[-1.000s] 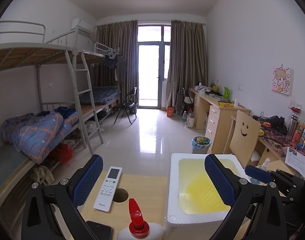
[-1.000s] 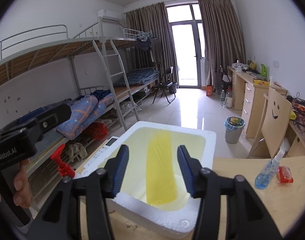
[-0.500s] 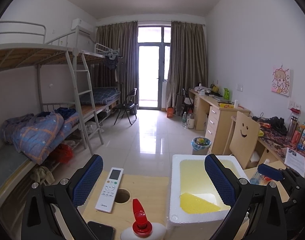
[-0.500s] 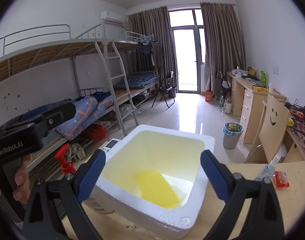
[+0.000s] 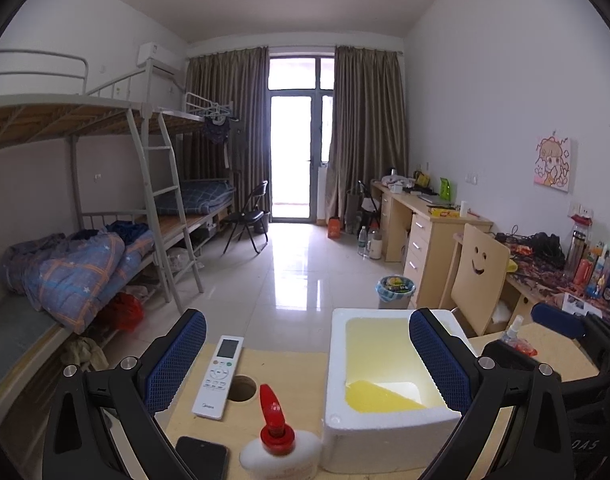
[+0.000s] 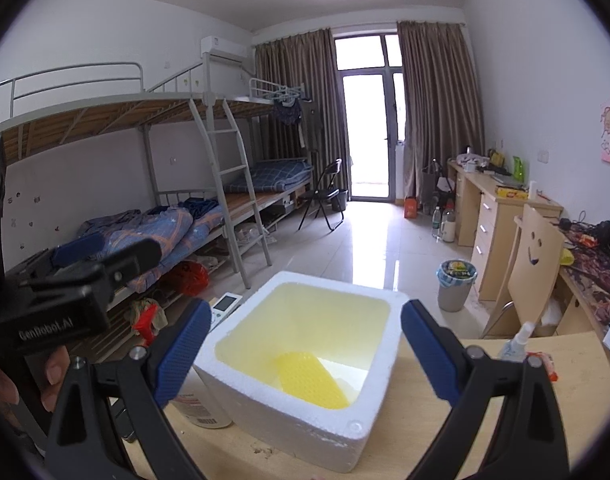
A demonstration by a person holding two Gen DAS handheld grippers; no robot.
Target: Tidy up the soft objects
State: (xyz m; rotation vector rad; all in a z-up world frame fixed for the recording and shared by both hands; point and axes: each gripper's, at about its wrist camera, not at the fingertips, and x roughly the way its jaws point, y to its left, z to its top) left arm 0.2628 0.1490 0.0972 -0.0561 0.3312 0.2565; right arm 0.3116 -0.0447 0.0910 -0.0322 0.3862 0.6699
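In the left wrist view, the left tool point(image 5: 307, 364) sits low in the frame. Its blue pads are wide apart and hold nothing. It has not moved. Between the pads, on the bench point(image 5: 293, 372), lie a white remote point(image 5: 218, 376) with a small word that looks like "Midea", a dark phone point(image 5: 201, 458) and a white bottle with a red cap point(image 5: 279, 440). To the right stands the white foam box point(image 5: 337, 364).

A second ago the yellow cloth point(image 6: 311, 380) hung between the right tool's pads over the box. Now it lies flat on the bottom of the box, in the lower middle of the right wrist view. So one soft thing looks put away, and the tool is free for the next one.

In the right wrist view, the far left shows the other tool's black body with the words "GenRobot.AI" point(image 6: 45, 324) and a hand point(image 6: 25, 380) around its handle. The right tool point(image 6: 303, 350) is in the lower middle. Its pads are spread wide, one on each side of the box, and grip nothing. A spray bottle point(image 6: 515, 342) stands at the lower right.
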